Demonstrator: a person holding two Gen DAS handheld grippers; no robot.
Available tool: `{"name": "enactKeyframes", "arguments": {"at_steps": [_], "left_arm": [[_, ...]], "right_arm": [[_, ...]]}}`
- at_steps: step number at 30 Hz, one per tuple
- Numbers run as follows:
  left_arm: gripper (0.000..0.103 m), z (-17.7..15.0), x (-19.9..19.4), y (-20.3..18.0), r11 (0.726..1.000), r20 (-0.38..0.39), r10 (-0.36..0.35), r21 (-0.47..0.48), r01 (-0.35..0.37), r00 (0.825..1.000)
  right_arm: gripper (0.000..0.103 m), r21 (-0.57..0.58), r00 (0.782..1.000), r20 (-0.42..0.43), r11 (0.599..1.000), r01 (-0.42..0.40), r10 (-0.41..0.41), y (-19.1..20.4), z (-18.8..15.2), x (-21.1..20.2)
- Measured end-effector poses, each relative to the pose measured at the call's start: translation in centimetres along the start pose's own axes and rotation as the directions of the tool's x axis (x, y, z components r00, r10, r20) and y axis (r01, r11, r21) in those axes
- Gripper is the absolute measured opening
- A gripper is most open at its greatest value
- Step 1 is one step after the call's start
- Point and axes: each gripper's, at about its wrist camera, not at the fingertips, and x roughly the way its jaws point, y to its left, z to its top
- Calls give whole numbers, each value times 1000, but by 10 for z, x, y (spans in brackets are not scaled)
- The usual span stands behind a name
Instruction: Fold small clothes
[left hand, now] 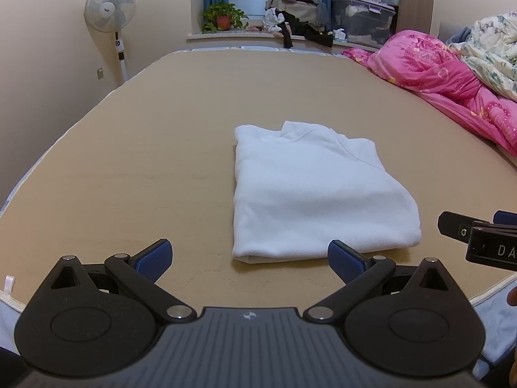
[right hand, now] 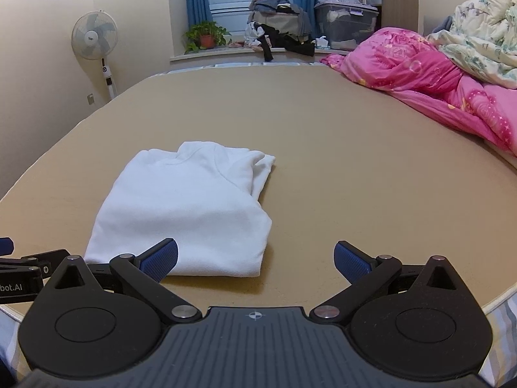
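Progress: one white garment [left hand: 318,190] lies on the bed [left hand: 161,148], already folded into a compact rectangle, collar end toward 12 o'clock, layered edge toward 6 o'clock. Folding of this piece appears complete, or short of at most one further fold; edges look fairly square. What remains, by judgement, is setting it aside and taking up another piece.

Left hand-held gripper [left hand: 250,255]: jaws spread wide, holding nothing, poised just short of the garment's near edge. Right hand-held gripper [right hand: 255,257]: jaws likewise apart and empty, with the garment at its 10 o'clock.

Count: one garment on the bed, two hand-held grippers. At 2 o'clock, one pink quilt [left hand: 446,74] and one floral quilt [left hand: 491,48]. At 12 o'clock, an unsorted clothes heap [left hand: 294,9] on the sill; number of pieces there cannot be told.
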Motion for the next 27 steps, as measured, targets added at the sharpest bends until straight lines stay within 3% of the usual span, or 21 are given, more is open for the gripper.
{"name": "enactKeyframes", "arguments": {"at_steps": [27], "left_arm": [[102, -1, 1, -4, 1000, 2, -9, 7, 9, 1000]], "right_arm": [[102, -17, 1000, -7, 1000, -16, 16, 5, 1, 3]]}}
